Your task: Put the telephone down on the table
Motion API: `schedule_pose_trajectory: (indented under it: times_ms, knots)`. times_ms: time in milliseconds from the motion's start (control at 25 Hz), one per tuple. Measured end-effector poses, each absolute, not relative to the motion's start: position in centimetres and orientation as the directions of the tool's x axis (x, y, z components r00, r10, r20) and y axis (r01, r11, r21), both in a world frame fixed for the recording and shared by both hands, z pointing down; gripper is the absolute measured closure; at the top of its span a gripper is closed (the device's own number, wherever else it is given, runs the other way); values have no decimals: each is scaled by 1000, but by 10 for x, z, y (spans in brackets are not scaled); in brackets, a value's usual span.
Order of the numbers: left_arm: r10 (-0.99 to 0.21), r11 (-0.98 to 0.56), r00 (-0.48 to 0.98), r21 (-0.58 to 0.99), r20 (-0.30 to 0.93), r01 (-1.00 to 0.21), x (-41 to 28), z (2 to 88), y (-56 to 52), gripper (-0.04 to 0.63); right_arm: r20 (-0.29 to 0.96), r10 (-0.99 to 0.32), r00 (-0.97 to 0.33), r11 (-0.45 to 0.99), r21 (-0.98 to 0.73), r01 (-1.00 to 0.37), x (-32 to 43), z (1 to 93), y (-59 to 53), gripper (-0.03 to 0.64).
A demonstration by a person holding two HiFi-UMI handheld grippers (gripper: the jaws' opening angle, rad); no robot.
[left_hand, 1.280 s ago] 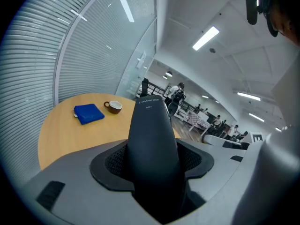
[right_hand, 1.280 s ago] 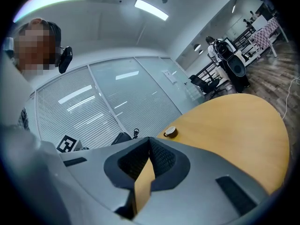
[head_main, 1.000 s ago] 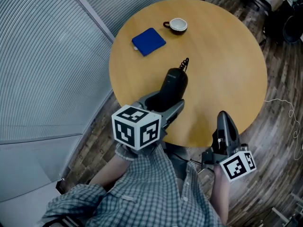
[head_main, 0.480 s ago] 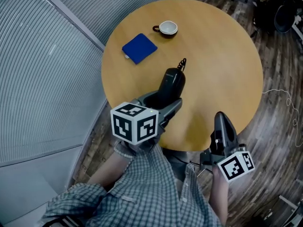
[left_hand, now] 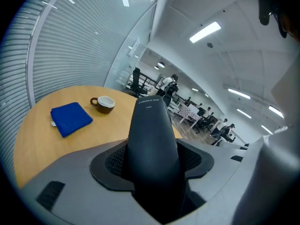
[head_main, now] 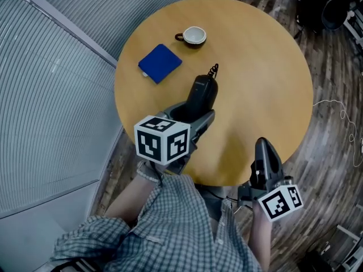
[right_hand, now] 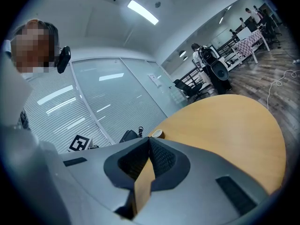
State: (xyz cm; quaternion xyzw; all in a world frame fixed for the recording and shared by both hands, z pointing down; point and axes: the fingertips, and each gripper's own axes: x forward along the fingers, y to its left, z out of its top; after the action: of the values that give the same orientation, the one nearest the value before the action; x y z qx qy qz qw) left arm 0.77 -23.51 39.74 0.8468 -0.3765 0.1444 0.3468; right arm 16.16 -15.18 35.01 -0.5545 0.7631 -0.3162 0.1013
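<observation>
- The telephone [head_main: 202,92] is clamped between the jaws of the left gripper [head_main: 193,118]. Its far end, with a coiled cord [head_main: 214,69], points ahead of that gripper over the tabletop [head_main: 261,67]. Whether it already rests on the wood cannot be told.
- The right gripper [head_main: 262,149] is seen with its jaws pressed together on nothing, well to the right of the left gripper at the near rim.
- A blue pad [head_main: 160,63] and a cup [head_main: 194,35] lie ahead and to the left of the left gripper, so the bare wood straight ahead is judged the safer landing spot.
- The telephone is best lowered level, with the cord kept out from under it. The jaws should be opened only once its weight is borne by the tabletop.
</observation>
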Motion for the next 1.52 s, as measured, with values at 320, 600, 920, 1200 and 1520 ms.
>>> schedule_pose_trajectory:
  times_ms: [320, 600, 920, 1200, 1520]
  knots:
    - [-540, -493, 668, 450, 512, -745, 11, 418, -270, 318, 224, -913, -340, 163, -563, -810, 158, 358, -155, 606]
    - [-512, -482, 681, 480, 524, -732, 25, 433, -298, 318, 255, -916, -310, 121, -560, -820, 166, 363, -150, 606]
    - [-507, -464, 649, 455, 567, -760, 28, 473, -335, 318, 289, -919, -268, 66, -557, -828, 172, 379, -143, 606]
    - [-497, -466, 594, 384, 632, -797, 39, 510, -356, 318, 325, -911, -255, 33, -557, -830, 177, 390, -134, 606]
    - [-479, -471, 516, 289, 710, -834, 44, 553, -367, 316, 357, -909, -215, -19, -550, -835, 180, 400, -120, 606]
